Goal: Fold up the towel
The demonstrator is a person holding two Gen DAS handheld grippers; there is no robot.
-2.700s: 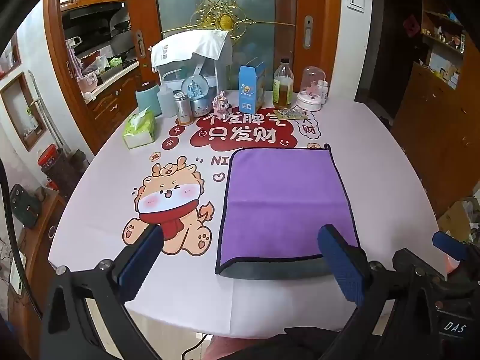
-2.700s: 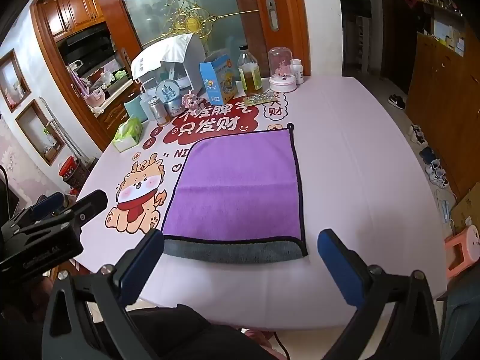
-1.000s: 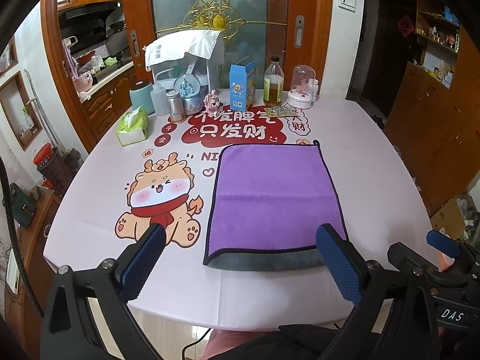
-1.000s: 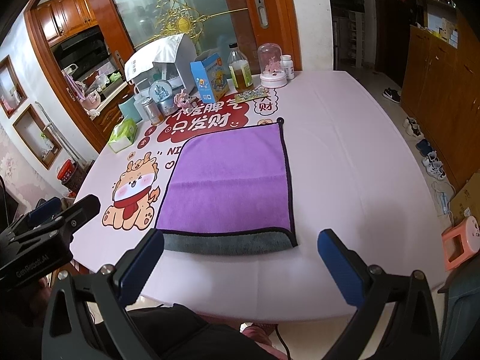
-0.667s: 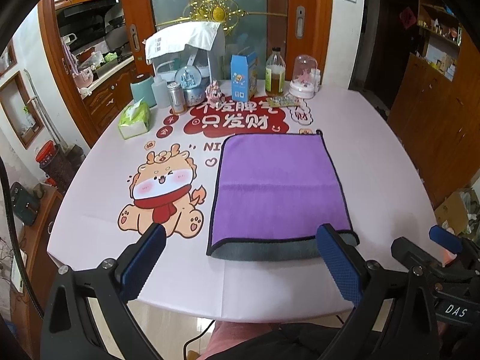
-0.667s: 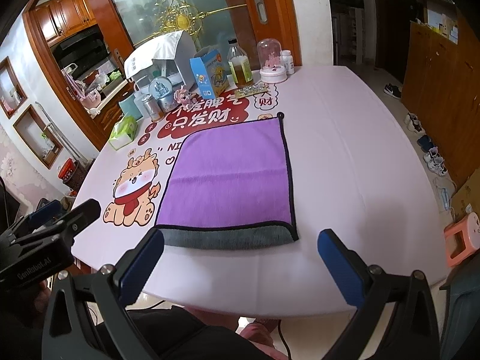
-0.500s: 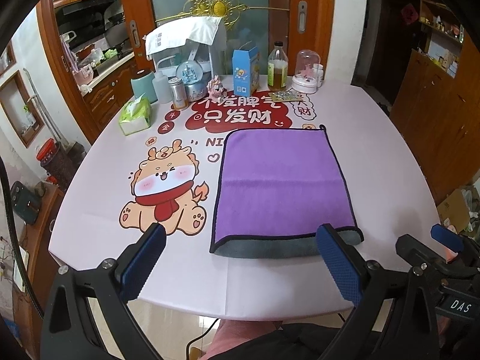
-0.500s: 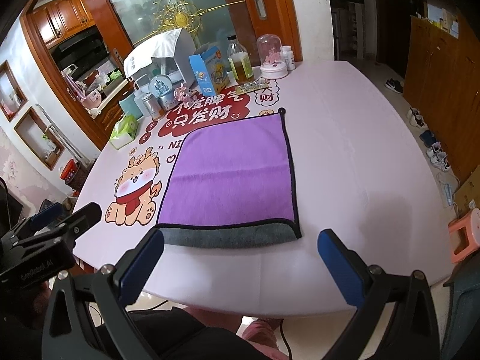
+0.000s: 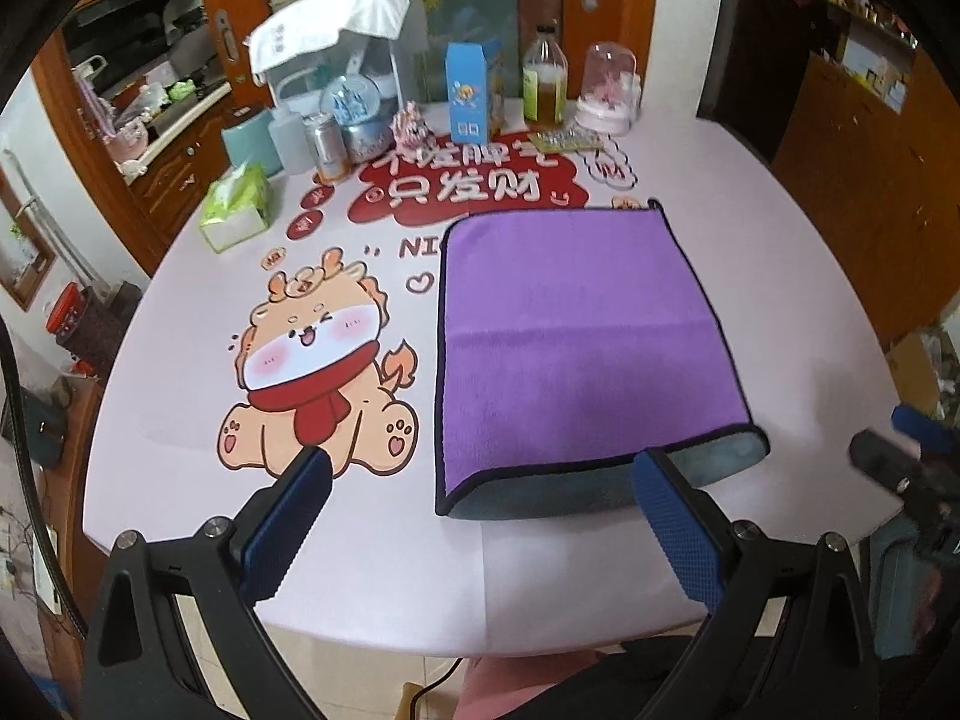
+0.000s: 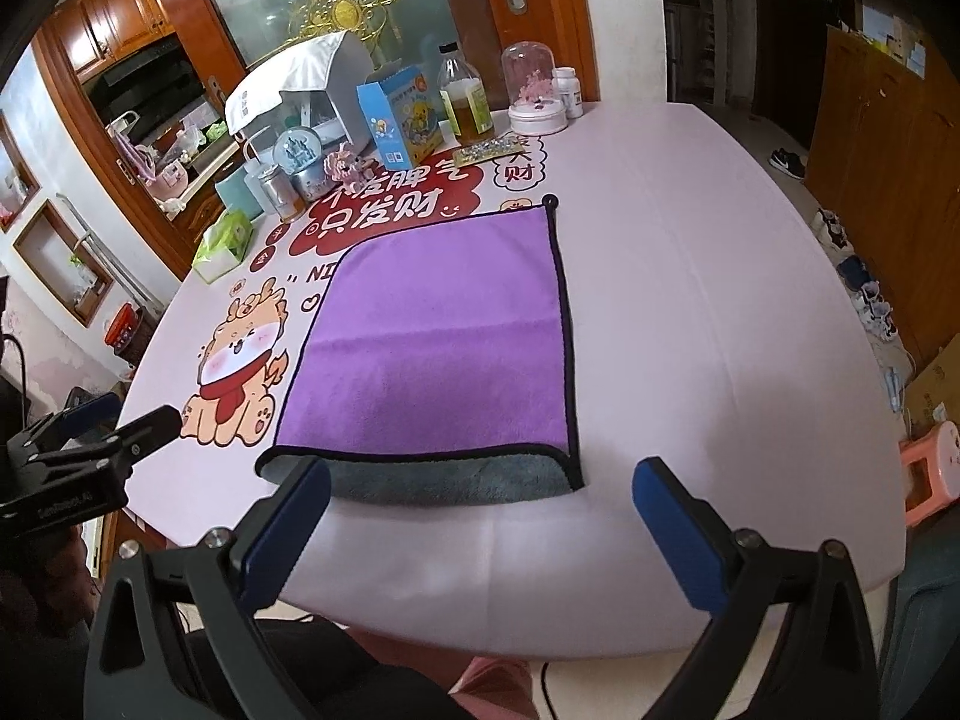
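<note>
A purple towel [image 9: 576,330] with a black hem lies flat on the pink table [image 9: 180,372], folded once, its grey underside showing along the near edge. It also shows in the right wrist view [image 10: 444,354]. My left gripper [image 9: 480,516] is open and empty, just above the towel's near edge toward its left corner. My right gripper [image 10: 480,516] is open and empty, just short of the towel's near right corner. Each gripper shows at the edge of the other's view.
At the table's far side stand a blue carton [image 9: 471,93], a bottle [image 9: 545,75], a glass dome [image 9: 607,90], a snow globe [image 9: 354,114], a can [image 9: 324,147] and a tissue pack [image 9: 234,204]. A dragon print [image 9: 318,366] is left of the towel.
Both grippers have drifted closer to the table and the towel's near edge. The towel has not moved and both grippers stay open.
</note>
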